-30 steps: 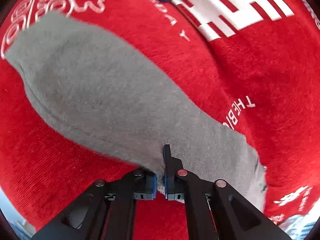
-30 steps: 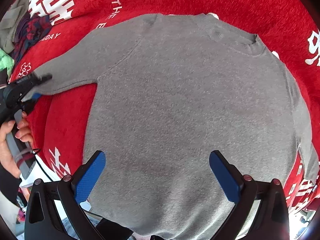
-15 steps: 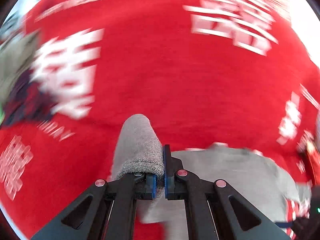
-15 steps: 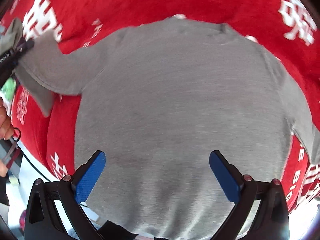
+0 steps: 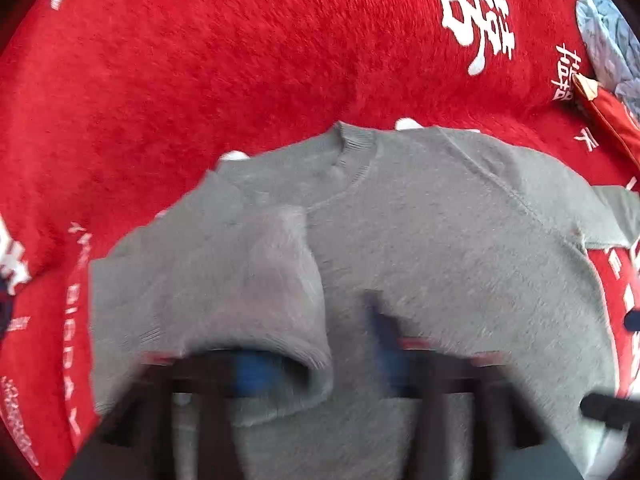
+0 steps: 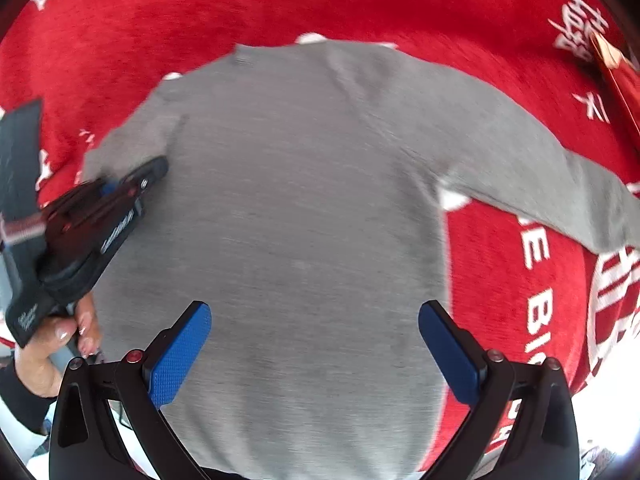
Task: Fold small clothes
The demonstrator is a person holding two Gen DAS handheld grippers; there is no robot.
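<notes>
A grey sweater [image 6: 304, 200] lies flat on a red blanket [image 6: 120, 40] printed with white characters, collar [image 5: 352, 152] at the far side. Its left sleeve [image 5: 276, 280] is folded in over the chest, and the cuff hangs blurred over my left gripper's left finger. My left gripper [image 5: 316, 360] is opening, jaws apart, with no pad pressing the cloth. In the right wrist view the left gripper [image 6: 152, 172] sits at the sweater's left edge, held by a hand [image 6: 60, 340]. My right gripper [image 6: 316, 352] hovers open over the sweater's lower body. The right sleeve [image 6: 560, 192] lies stretched out to the right.
A red packet [image 5: 612, 108] and a pale blue-grey cloth [image 5: 604, 36] lie at the blanket's far right. Dark fabric [image 5: 4, 312] shows at the left edge. The blanket's near edge, with pale floor [image 6: 600, 384] beyond, runs to the lower right.
My left gripper carried the sleeve cuff from the outstretched side across onto the sweater's chest, and its jaws have come apart. My right gripper slid right along the hem, still open.
</notes>
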